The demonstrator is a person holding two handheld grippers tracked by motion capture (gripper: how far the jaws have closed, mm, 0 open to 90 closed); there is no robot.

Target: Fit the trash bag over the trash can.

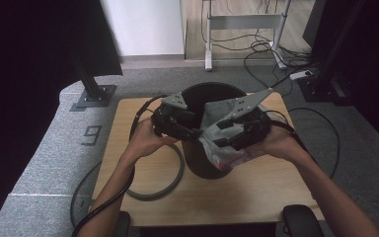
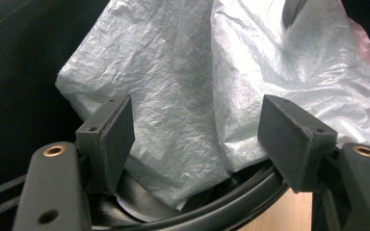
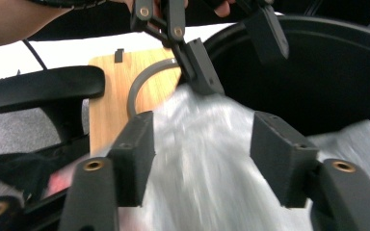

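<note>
Left gripper: jaws spread apart, nothing clamped, the crinkled pale plastic bag lying in the gap between the pads, just above the bin's black rim. Right gripper: jaws likewise parted, astride a blurred fold of the same bag, gripping nothing. From above, the left gripper and right gripper face each other across the mouth of the black bin, with the bag draped over the rim on the person's right side. The bin stands on a wooden table; a grey ring lies flat on the tabletop beside the bin's base, on the person's left.
</note>
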